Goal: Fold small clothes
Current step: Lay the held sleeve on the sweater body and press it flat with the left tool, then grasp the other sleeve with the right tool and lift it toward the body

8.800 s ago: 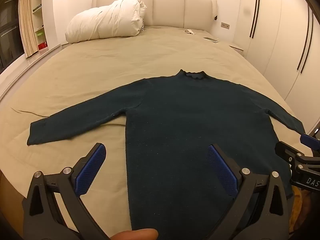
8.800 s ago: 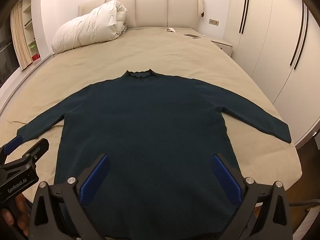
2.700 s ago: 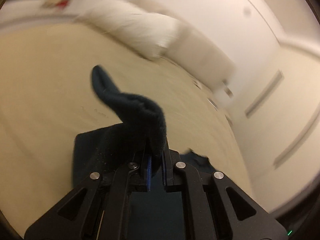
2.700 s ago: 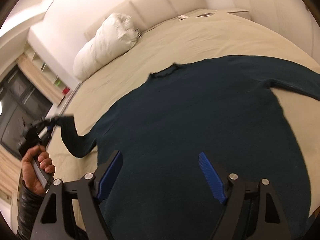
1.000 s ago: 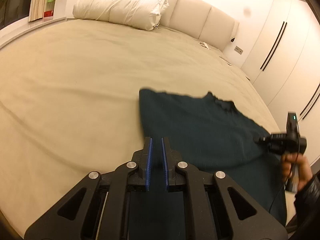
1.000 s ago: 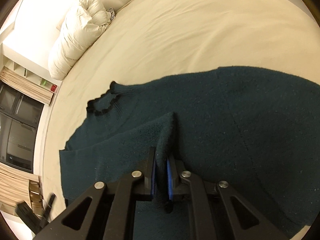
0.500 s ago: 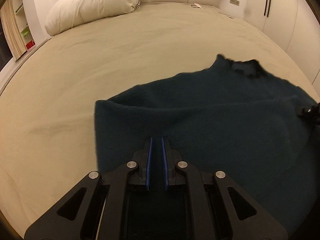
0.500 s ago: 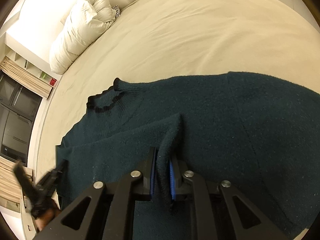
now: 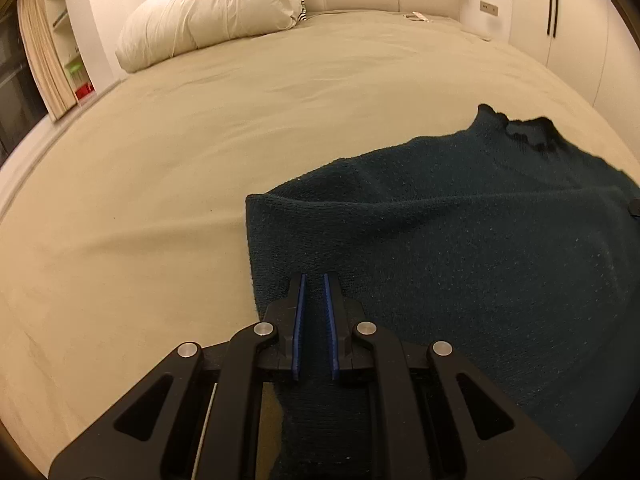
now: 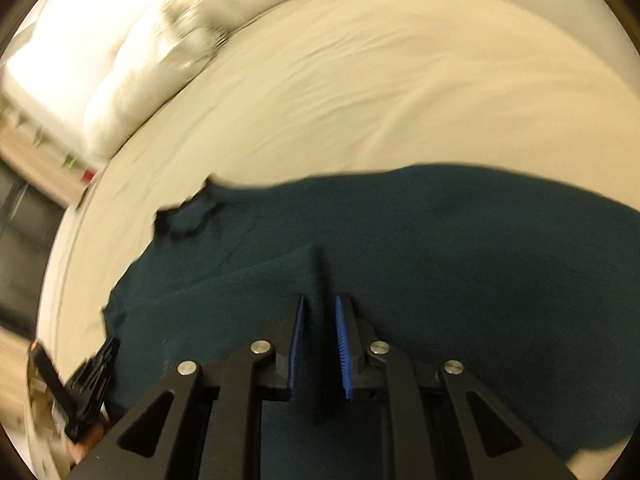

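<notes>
Both grippers are held low over the bed (image 9: pixel 160 152), pointing forward across the sweater (image 9: pixel 460 248). The left gripper (image 9: pixel 315 300) sits near the sweater's left folded edge, angled toward the collar (image 9: pixel 524 132) off at upper right. The right gripper (image 10: pixel 319 320) is over the middle of the sweater (image 10: pixel 440 248), and its view is smeared with motion blur, so fine detail there is hard to read.

Compared with half a second back: the right gripper had a ridge of sleeve fabric pinched between its pads, and now those pads have parted a bit with the fabric lying loose in the gap. Looks like it let go. The left one looks the same as before, pads nearly together with only a slim gap, nothing pinched that I can see, just dark knit showing through underneath.

The sweater itself lies flat on the beige bed, left sleeve already folded in across the chest, so the left side is a straight edge. A white duvet roll (image 9: pixel 212 12) sits up by the headboard. The left gripper also shows at the bottom left corner of the right view (image 10: pixel 86 392).
</notes>
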Tool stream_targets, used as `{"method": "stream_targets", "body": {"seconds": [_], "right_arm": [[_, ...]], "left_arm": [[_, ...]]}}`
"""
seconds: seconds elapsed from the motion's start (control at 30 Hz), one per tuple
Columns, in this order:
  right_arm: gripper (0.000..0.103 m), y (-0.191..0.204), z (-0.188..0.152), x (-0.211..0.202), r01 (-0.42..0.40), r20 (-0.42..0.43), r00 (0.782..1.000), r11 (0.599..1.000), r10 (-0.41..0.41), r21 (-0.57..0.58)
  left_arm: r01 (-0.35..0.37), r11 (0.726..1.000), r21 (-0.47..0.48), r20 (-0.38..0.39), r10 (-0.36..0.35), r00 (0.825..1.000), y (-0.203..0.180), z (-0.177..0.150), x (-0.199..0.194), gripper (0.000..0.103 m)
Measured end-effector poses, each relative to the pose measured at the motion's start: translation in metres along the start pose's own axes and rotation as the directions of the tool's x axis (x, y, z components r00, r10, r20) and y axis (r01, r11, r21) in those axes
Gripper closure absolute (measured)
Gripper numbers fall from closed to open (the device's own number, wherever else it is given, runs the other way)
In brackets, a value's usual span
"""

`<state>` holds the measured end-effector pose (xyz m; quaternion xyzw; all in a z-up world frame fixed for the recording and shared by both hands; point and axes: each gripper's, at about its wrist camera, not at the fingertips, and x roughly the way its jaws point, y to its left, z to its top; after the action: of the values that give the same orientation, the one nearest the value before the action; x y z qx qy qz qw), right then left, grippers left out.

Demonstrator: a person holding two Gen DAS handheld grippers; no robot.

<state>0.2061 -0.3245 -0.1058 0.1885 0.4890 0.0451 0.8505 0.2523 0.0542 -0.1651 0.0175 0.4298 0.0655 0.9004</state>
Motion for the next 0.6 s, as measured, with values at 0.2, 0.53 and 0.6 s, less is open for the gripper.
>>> {"method": "stream_targets", "body": {"seconds": [0.2, 0.53, 0.6], "right_arm": [[0.059, 0.039, -0.008, -0.036, -0.177, 0.097, 0.978, 0.982, 0.183, -0.067], [0.059, -0.035, -0.028, -0.024, -0.262, 0.062, 0.965, 0.956, 0.256, 0.131], [0.041, -0.076, -0.042, -0.073, -0.235, 0.198, 0.961, 0.95, 0.194, 0.208]], "left_arm": [[-0.028, 0.999, 0.017, 0.009, 0.028, 1.0, -0.005, -0.004, -0.001, 0.093], [-0.013, 1.0, 0.01, 0.018, 0.013, 1.0, 0.0, -0.008, -0.004, 0.093], [-0.017, 1.0, 0.012, 0.021, 0.017, 1.0, -0.001, -0.008, -0.004, 0.093]]}}
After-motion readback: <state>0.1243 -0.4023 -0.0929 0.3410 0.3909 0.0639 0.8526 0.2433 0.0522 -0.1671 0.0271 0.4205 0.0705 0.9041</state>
